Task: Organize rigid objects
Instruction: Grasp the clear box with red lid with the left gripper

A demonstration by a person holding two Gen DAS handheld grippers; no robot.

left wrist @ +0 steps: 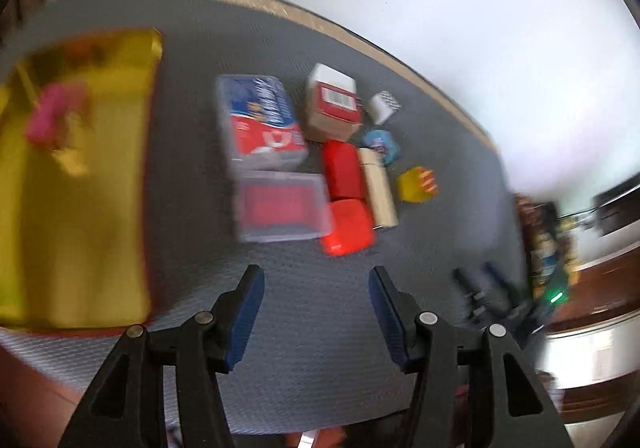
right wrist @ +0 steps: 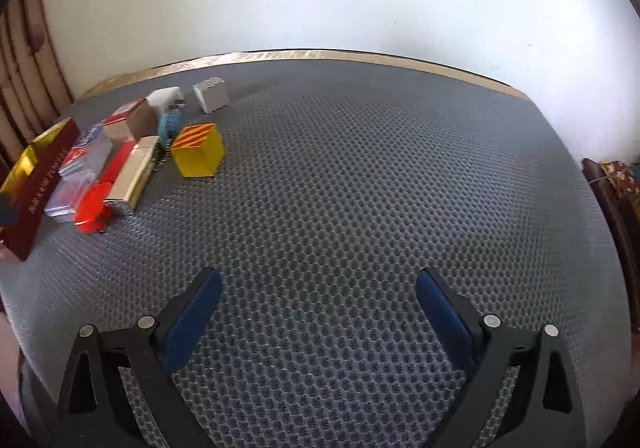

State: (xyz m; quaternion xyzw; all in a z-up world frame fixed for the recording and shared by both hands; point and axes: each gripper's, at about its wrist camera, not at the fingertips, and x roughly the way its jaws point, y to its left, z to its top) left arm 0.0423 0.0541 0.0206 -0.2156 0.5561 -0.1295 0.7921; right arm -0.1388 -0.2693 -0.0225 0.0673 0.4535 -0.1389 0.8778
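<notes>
Several small boxes cluster on the grey mat. In the blurred left wrist view I see a clear case with a red insert, a blue and red case, two red boxes, a beige bar, a yellow striped cube and a white cube. My left gripper hangs open just in front of the clear case, nothing between its fingers. My right gripper is wide open over bare mat, right of the yellow cube and the beige bar.
A large yellow box with a dark red rim lies left of the cluster, a pink item inside; its red side shows at far left in the right wrist view. The mat's tan far edge meets a white wall. Dark furniture stands right.
</notes>
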